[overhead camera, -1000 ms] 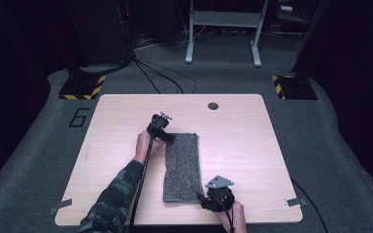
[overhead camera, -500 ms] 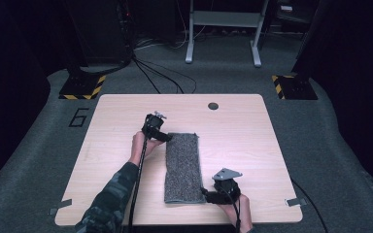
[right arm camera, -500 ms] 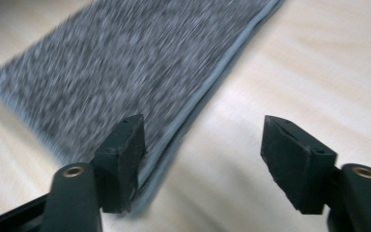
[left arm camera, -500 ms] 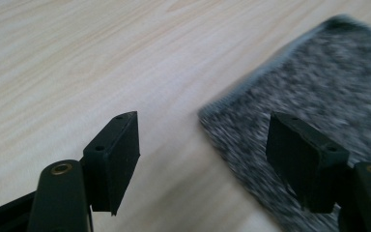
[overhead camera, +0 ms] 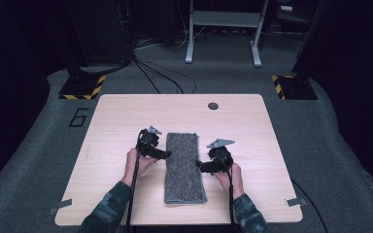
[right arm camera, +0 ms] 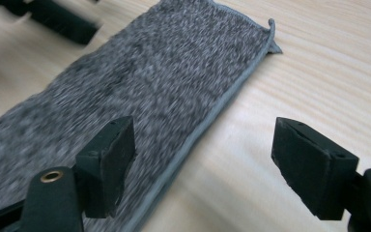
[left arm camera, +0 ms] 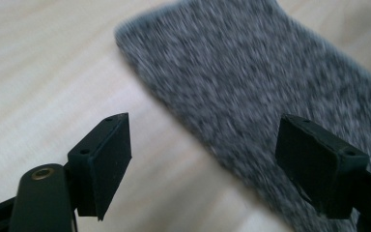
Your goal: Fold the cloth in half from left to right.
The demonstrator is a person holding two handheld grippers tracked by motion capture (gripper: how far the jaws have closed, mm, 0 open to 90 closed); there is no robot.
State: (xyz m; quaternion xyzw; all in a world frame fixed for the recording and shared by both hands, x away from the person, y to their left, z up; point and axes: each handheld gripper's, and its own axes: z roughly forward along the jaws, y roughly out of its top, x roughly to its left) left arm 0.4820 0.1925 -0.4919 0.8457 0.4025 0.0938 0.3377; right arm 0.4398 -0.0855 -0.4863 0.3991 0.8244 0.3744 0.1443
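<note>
Table (overhead camera: pixel 126 116) edges lay well apart from both grippers, with bare wood around them. Between the two lay the grey folded towel (overhead camera: pixel 184 167), its long axis running from the person's side toward the far side, a short end near the front edge. The left gripper (overhead camera: pixel 165 154) pointed at its left long edge, the right gripper (overhead camera: pixel 200 167) at its right one. Both sets of jaws had just been opening and stood released, nothing clamped; beneath each pair lay a towel edge (left arm camera: pixel 212 96) (right arm camera: pixel 140 96).
</note>
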